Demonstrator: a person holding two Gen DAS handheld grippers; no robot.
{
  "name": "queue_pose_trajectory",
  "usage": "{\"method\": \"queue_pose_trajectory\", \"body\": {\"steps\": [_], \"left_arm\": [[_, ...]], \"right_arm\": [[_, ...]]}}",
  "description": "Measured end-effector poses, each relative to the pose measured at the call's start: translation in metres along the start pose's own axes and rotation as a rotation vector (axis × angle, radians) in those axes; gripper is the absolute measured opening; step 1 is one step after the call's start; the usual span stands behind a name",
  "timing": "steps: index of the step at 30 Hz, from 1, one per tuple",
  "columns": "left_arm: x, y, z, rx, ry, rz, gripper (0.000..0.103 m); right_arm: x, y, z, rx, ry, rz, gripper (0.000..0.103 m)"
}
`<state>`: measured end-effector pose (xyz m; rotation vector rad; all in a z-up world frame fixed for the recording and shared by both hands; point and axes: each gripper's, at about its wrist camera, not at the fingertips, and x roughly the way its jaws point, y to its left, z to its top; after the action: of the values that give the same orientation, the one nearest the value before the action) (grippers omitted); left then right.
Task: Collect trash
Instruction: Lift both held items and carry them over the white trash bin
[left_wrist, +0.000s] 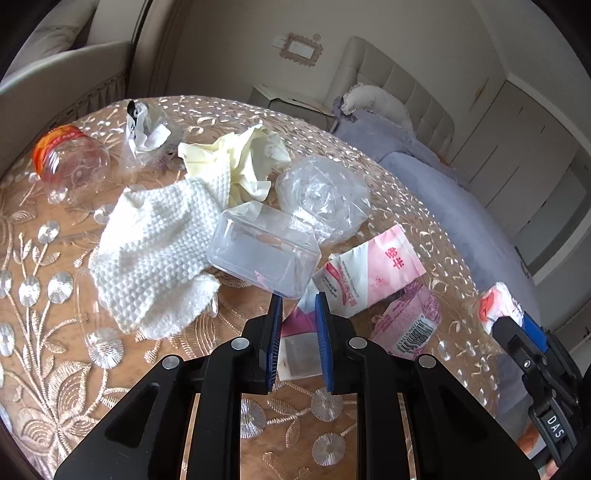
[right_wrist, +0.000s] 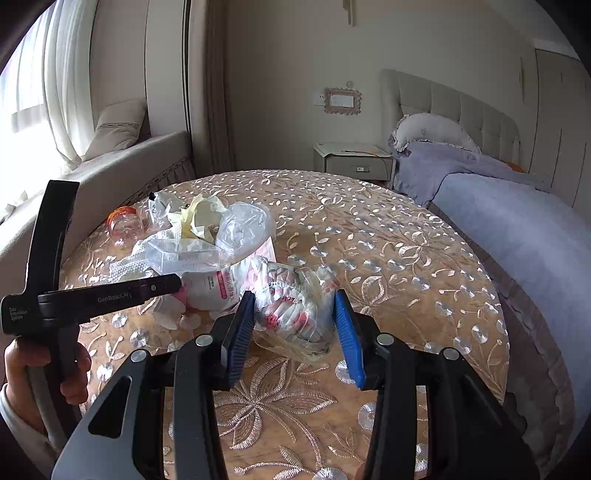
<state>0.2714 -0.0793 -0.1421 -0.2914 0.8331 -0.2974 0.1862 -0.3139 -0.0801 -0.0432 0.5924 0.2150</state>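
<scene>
My left gripper (left_wrist: 297, 306): jaws narrowed to a slim gap, low over the table; a pink and white wrapper edge (left_wrist: 299, 341) shows in the gap, but I cannot tell whether the pads actually pinch it.
My right gripper (right_wrist: 295, 314): jaws wide apart on either side of a crumpled clear bag with red and white scraps inside (right_wrist: 295, 306); the pads look close to its sides, and I cannot tell whether they touch.
Table (right_wrist: 406, 258): round, under a tan cloth with shiny embroidered flowers; all the trash lies on it.
Clear plastic box (left_wrist: 264, 251): just beyond my left fingertips, leaning on a white knitted cloth (left_wrist: 155, 251).
Pink packet (left_wrist: 369, 273): flat, just right of the box, with a barcoded pink wrapper (left_wrist: 410, 321) beside it.
Crumpled yellow paper (left_wrist: 240, 158): behind the cloth, touching it.
Clear plastic bag (left_wrist: 323, 194): bunched, right of the yellow paper, behind the box.
Bottle with orange cap (left_wrist: 70, 162): on its side at the far left of the table.
Black and white wrapper (left_wrist: 147, 129): crumpled, between the bottle and the yellow paper.
Bed (right_wrist: 517, 221): beside the table, to the right, with a lilac cover.
</scene>
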Motion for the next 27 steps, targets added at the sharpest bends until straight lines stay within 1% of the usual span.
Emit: {"method": "queue_pose_trajectory", "body": {"steps": [4, 7, 9, 13, 16, 21, 27], "left_arm": [[0.003, -0.011, -0.001, 0.046, 0.026, 0.02, 0.023], [0.012, -0.017, -0.006, 0.09, 0.057, 0.048, 0.029], [0.018, -0.02, -0.01, 0.119, 0.073, 0.062, 0.029], [0.017, -0.023, -0.012, 0.121, 0.051, 0.072, 0.029], [0.011, -0.021, -0.013, 0.1, 0.041, 0.04, 0.028], [-0.032, -0.026, -0.008, 0.119, -0.087, 0.032, 0.028], [-0.094, -0.047, 0.006, 0.177, -0.249, 0.027, 0.028]], "right_arm": [[-0.004, 0.0, 0.001, 0.001, -0.011, 0.0, 0.045], [-0.006, -0.002, 0.0, 0.005, -0.017, -0.001, 0.045], [-0.008, -0.004, 0.0, 0.007, -0.02, -0.005, 0.045], [-0.01, -0.008, 0.0, 0.022, -0.026, -0.013, 0.045], [-0.013, -0.009, 0.0, 0.021, -0.036, -0.018, 0.045], [-0.022, -0.008, 0.001, 0.016, -0.06, -0.019, 0.045], [-0.046, -0.007, 0.005, 0.007, -0.136, -0.029, 0.045]]}}
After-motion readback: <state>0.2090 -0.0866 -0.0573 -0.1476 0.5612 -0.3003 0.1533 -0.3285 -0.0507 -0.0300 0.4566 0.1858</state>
